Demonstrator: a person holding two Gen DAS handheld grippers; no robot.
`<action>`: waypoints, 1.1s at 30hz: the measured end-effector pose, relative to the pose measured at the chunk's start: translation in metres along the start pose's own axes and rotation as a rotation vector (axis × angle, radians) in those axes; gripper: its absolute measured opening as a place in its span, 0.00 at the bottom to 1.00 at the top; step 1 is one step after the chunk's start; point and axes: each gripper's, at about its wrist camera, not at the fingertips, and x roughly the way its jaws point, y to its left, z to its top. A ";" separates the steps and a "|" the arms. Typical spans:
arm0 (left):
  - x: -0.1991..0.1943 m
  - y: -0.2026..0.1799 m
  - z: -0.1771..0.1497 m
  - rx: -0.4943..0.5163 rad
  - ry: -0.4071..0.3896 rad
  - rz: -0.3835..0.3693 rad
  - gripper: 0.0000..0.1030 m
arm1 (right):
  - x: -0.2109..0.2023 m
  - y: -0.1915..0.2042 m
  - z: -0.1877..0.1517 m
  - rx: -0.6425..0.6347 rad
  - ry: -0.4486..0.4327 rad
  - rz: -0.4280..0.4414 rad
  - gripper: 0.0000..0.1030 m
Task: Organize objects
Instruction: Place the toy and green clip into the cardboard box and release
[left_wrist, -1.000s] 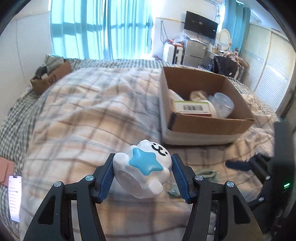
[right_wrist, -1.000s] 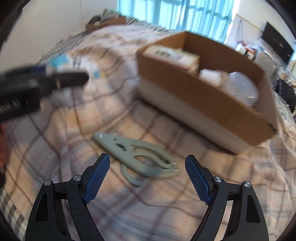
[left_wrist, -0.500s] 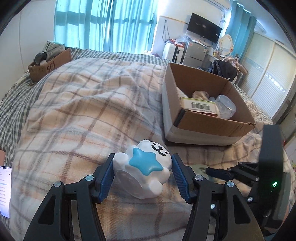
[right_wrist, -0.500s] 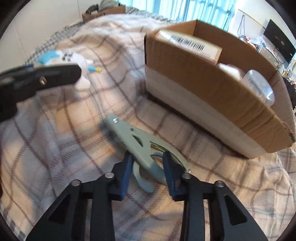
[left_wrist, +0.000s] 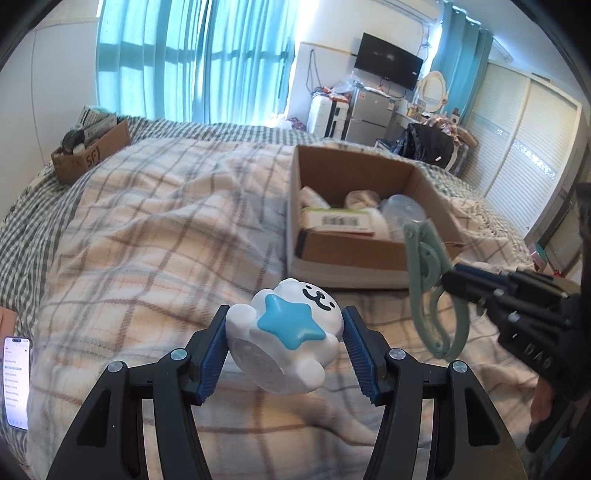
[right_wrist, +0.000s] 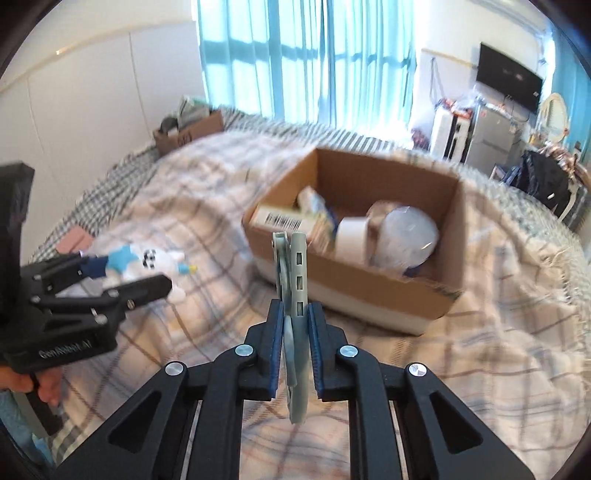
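My left gripper (left_wrist: 282, 349) is shut on a white bear toy (left_wrist: 284, 339) with a blue star, held above the plaid blanket; the toy also shows in the right wrist view (right_wrist: 147, 260). My right gripper (right_wrist: 294, 345) is shut on a pale green plastic clip (right_wrist: 293, 273), held upright in the air before the open cardboard box (right_wrist: 354, 280). In the left wrist view the clip (left_wrist: 424, 273) hangs at the box's near right corner (left_wrist: 369, 254). The box holds a barcoded package (left_wrist: 338, 221), a tape roll (right_wrist: 351, 236) and a clear lid (right_wrist: 410, 236).
A smaller cardboard box (left_wrist: 92, 155) stands at the bed's far left. A phone (left_wrist: 16, 382) lies at the left edge of the blanket (left_wrist: 166, 240). Cabinets, a TV (left_wrist: 388, 72) and curtains stand beyond the bed.
My right gripper closed on the green clip and lifted it off the blanket toward the box. My left gripper kept hold of the bear toy and rose slightly.
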 end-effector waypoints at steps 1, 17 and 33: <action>-0.003 -0.004 0.001 0.006 -0.008 -0.001 0.59 | -0.009 -0.002 0.002 -0.001 -0.016 -0.003 0.12; -0.015 -0.068 0.084 0.114 -0.168 -0.056 0.59 | -0.093 -0.046 0.075 -0.007 -0.210 -0.128 0.12; 0.096 -0.054 0.163 0.055 -0.112 -0.123 0.59 | 0.004 -0.108 0.140 0.057 -0.141 -0.170 0.12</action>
